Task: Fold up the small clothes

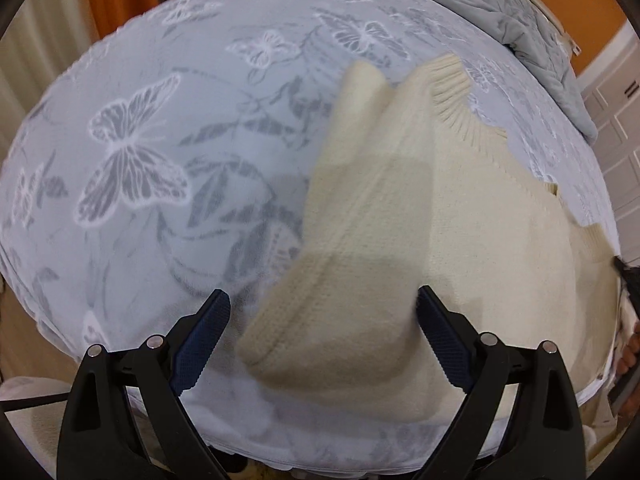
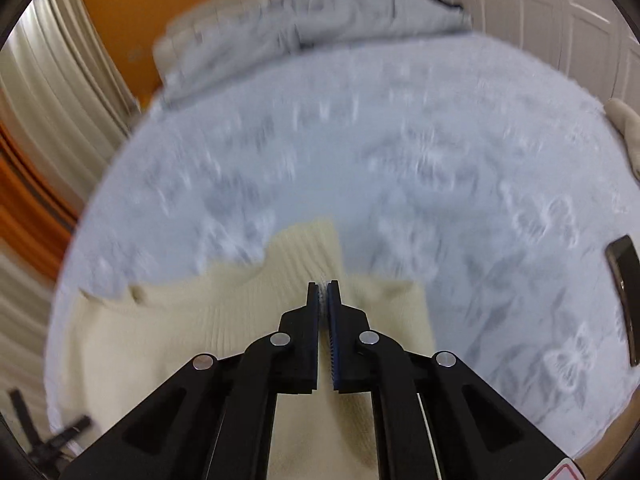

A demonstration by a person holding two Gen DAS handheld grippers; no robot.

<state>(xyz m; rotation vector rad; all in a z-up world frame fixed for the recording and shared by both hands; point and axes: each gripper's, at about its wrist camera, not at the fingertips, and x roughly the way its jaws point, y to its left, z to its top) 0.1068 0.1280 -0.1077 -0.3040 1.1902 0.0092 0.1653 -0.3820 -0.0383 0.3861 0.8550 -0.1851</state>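
Cream knit wool makes up the sweater point(image 1: 420, 200), which is laid flat on a bed near its front edge. A fine, even stitch is seen over the body, while the collar point(image 1: 460, 92) is worked in raised ribs and stands out as a broad curved band. One sleeve point(image 1: 340, 272) is folded in over the body, and its ribbed cuff end is rounded and soft-edged, blurred in the left wrist view.

The bed is covered by a pale lavender-grey blanket point(image 1: 160, 200) of plush, fleecy pile, patterned with large butterflies and leafy sprays in darker grey with white outlines. A quilted grey comforter point(image 1: 540, 40) is bunched at the far end, its surface puckered into stitched channels.

The left gripper point(image 1: 320, 312) is held above the sleeve with its jaws set wide apart; the black plastic fingers carry dark blue ridged pads, and nothing is pressed between them, though the cuff is framed in the gap.

The right gripper point(image 2: 323, 286) is seen over the sweater's body, just short of the collar, with its jaws brought together so that only a thin slit is left. Whether any cloth is pinched at the tips cannot be told.

A dark, flat, glossy rectangular object point(image 2: 624, 292) is laid on the blanket well to the right of the sweater. Orange walls and pleated pale curtains are visible behind the bed.
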